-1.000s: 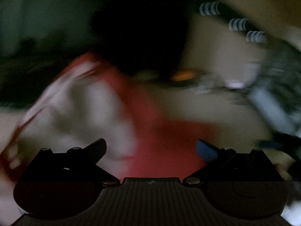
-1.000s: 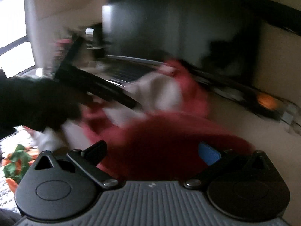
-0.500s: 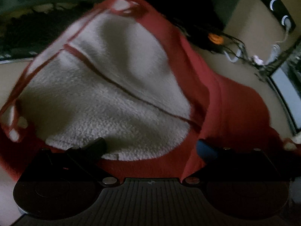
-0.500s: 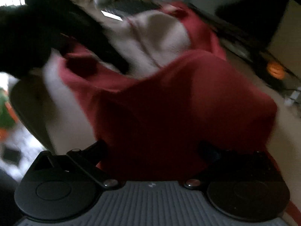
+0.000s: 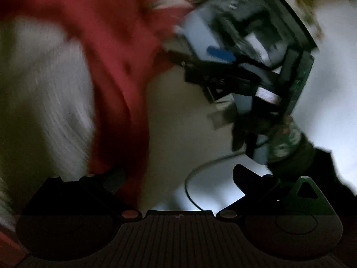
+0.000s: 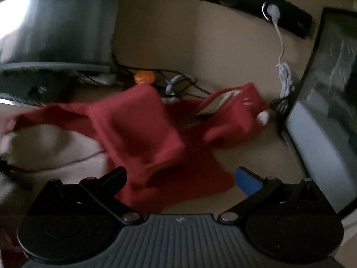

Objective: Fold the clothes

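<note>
The counter, a beige top, carries a red garment with pale fleece lining. In the right wrist view it lies rumpled and spread from the left edge toward the back, one bunched part near the screen at the right edge, the lining turned up at the left. It is not yet a neat fold, so the step in hand looks like laying out or turning over a flap; blur hides which.

The right claw stands wide, cloth below its fingers, nothing held. The left claw is also wide; red cloth hangs against its left finger, seemingly unpinched.

Next, each claw needs an edge to pinch, then a pull to flatten the cloth.
</note>
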The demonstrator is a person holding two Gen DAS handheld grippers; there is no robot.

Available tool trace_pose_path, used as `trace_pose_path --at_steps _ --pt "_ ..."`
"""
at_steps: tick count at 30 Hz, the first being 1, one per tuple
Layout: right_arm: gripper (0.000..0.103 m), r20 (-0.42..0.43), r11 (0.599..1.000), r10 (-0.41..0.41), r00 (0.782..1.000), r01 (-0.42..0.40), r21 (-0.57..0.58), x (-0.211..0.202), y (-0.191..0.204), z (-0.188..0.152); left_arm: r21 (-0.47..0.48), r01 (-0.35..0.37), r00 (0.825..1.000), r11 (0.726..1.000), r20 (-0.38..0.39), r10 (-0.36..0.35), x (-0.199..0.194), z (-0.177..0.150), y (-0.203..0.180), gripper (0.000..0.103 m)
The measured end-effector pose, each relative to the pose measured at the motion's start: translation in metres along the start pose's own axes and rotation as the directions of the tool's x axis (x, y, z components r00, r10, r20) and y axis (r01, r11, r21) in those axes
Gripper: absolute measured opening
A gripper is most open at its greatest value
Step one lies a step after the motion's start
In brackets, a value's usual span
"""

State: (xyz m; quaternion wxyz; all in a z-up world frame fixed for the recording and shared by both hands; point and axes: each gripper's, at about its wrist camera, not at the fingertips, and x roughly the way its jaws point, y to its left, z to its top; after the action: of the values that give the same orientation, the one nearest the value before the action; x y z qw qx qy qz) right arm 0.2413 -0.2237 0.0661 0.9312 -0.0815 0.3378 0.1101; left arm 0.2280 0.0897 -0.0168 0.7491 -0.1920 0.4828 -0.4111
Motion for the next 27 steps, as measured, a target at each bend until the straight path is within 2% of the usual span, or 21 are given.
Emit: trace_pose_path --at_steps 1,2,3,5,6,7,8,9,13,16,18,19,22,25,27 --pt "0.103 0.0 0.998 0.048 0.999 -0.048 0.035 0.002 0.011 -0.004 0.044 -0.057 0.998 0.997 0.027 0.056 -0.01 0.007 0.0 0.103" --pt "0.103 -0.01 0.991 0.113 0.994 -0.112 0.071 0.005 0.024 -0.008 0.067 -0.14 0.988 0.988 0.068 0.135 -0.02 0.013 0.004 0.103" --pt "0.103 -0.025 0.979 0.179 0.984 -0.175 0.102 0.009 0.034 -0.013 0.08 -0.233 0.968 0.969 0.116 0.223 -0.03 0.018 0.01 0.103" --pt "0.103 -0.06 0.944 0.309 0.949 -0.298 0.145 0.022 0.056 -0.023 0.103 -0.407 0.901 0.908 0.207 0.38 -0.045 0.029 0.023 0.103" --pt "0.103 -0.079 0.93 0.354 0.932 -0.341 0.139 0.028 0.068 -0.027 0.12 -0.481 0.862 0.869 0.246 0.443 -0.049 0.033 0.031 0.103" --pt "0.103 -0.099 0.914 0.397 0.912 -0.383 0.134 0.034 0.079 -0.031 0.131 -0.531 0.833 0.837 0.263 0.487 -0.049 0.037 0.038 0.103" --pt "0.103 -0.127 0.904 0.424 0.897 -0.41 0.122 0.04 0.087 -0.035 0.134 -0.549 0.824 0.825 0.249 0.508 -0.049 0.039 0.046 0.103" --pt "0.103 -0.164 0.906 0.424 0.891 -0.413 0.097 0.045 0.093 -0.04 0.133 -0.557 0.823 0.82 0.226 0.522 -0.049 0.04 0.055 0.103" --pt "0.103 -0.244 0.924 0.346 0.906 -0.374 -0.082 0.033 0.097 -0.055 0.085 -0.547 0.836 0.833 0.118 0.537 -0.04 0.037 0.075 0.103" --pt "0.103 -0.302 0.915 0.314 0.9 -0.372 -0.157 0.016 0.079 -0.061 0.084 -0.561 0.827 0.823 0.102 0.553 -0.038 0.022 0.069 0.103" --pt "0.103 -0.332 0.916 0.289 0.898 -0.361 -0.177 0.011 0.057 -0.066 0.062 -0.561 0.827 0.826 0.084 0.556 -0.033 0.017 0.06 0.103" --pt "0.103 -0.344 0.923 0.267 0.9 -0.342 -0.178 0.009 0.044 -0.069 0.059 -0.541 0.84 0.839 0.071 0.537 -0.029 0.012 0.053 0.103" --pt "0.103 -0.362 0.958 0.163 0.918 -0.235 -0.164 -0.005 -0.002 -0.074 0.066 -0.443 0.897 0.894 0.028 0.442 -0.017 -0.006 0.027 0.103" --pt "0.103 -0.297 0.983 0.092 0.95 -0.135 -0.128 -0.027 -0.03 -0.067 0.068 -0.338 0.94 0.939 -0.017 0.34 -0.005 -0.024 0.001 0.103" --pt "0.103 -0.245 0.993 0.048 0.968 -0.073 -0.097 -0.042 -0.047 -0.062 0.067 -0.266 0.962 0.962 -0.046 0.269 0.003 -0.036 -0.016 0.103"
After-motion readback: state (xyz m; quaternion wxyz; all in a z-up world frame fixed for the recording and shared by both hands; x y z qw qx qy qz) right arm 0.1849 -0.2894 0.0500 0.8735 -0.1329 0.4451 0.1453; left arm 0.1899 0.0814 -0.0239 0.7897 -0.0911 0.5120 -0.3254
